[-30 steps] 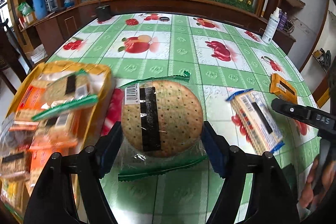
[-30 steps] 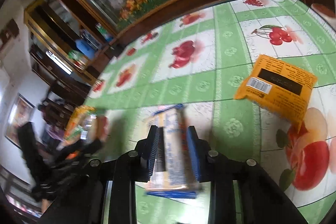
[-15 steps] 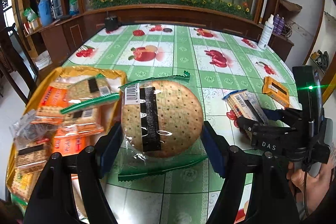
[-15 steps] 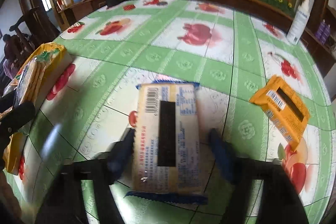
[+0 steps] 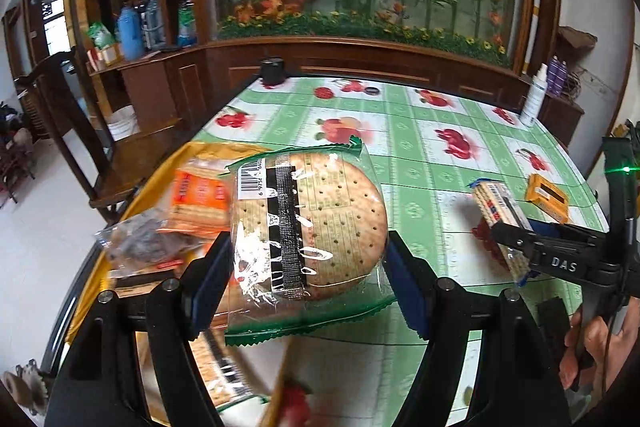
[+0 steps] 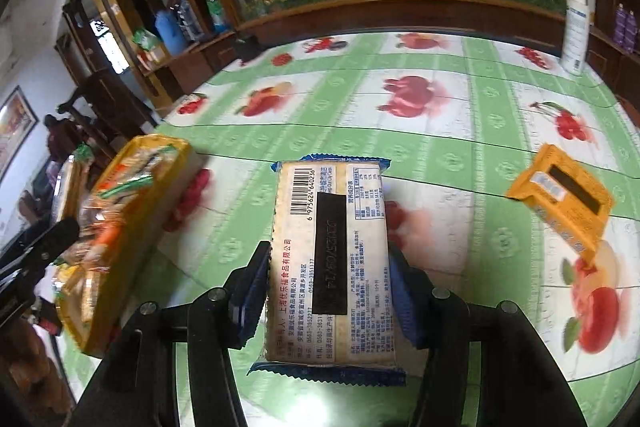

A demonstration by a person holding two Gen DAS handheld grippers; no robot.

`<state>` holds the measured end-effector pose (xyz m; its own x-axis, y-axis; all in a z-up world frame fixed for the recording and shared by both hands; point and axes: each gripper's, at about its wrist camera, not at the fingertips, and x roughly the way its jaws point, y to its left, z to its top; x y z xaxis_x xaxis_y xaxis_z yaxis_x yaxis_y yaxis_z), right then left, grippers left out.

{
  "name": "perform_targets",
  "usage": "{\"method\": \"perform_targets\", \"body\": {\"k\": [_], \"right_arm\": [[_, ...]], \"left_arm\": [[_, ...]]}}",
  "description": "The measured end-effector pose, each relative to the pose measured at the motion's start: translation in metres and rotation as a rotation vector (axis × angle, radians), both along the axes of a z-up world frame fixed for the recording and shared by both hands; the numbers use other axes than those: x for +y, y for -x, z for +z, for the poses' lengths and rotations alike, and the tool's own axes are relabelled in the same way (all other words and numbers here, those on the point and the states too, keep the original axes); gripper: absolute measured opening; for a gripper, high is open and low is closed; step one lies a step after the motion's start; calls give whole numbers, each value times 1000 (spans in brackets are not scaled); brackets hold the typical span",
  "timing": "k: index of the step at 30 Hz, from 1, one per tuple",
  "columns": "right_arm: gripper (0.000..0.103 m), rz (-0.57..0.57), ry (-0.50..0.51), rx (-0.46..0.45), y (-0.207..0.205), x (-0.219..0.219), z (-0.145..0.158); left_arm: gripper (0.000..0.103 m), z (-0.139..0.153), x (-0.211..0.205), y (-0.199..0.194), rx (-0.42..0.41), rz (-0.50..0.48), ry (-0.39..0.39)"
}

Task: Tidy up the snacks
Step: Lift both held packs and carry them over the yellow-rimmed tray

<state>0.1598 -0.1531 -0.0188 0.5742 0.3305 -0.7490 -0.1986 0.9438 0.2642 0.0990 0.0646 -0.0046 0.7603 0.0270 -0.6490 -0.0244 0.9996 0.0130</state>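
Observation:
A round cracker pack (image 5: 320, 219) in clear wrap with green edges hangs above the table, and my left gripper (image 5: 308, 267) is shut on its sides. It hovers by the right rim of the yellow tray (image 5: 200, 147), which holds several snack packs. My right gripper (image 6: 328, 279) is shut on a rectangular blue-edged cracker pack (image 6: 328, 227), label side up, across its width. In the left wrist view that pack (image 5: 494, 201) sits in the right gripper (image 5: 516, 233) at the right. An orange pack (image 6: 560, 195) lies flat on the tablecloth to the right.
The yellow tray (image 6: 176, 147) stands at the table's left edge, with a wooden chair (image 5: 80, 147) beyond it. A white bottle (image 6: 576, 27) stands at the far right corner and a black cup (image 5: 272, 71) at the far edge. A hand (image 5: 592, 347) holds the right gripper.
My left gripper rose and moved left toward the tray with the round pack. My right gripper let go of the rectangular pack's narrow sides, rolled, and closed again across its wider face.

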Motion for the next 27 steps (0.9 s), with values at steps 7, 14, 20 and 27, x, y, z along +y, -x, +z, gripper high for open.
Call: {"method": "perform_targets", "body": {"k": [7,14,20,27], "right_arm": [[56,37,-10,-20,9,25,7],[56,70,-48,-28,15,40,14],[56,93,-52,-31,18,52,17],[56,129,-38,-40,21,71,24]], "left_arm": [[74,0,22,9,-10,38,12],[74,0,39,16,-21,70,16],[74,-2,52,20,-23,96,20],[74,-9,75,22,-11,137,42]]}}
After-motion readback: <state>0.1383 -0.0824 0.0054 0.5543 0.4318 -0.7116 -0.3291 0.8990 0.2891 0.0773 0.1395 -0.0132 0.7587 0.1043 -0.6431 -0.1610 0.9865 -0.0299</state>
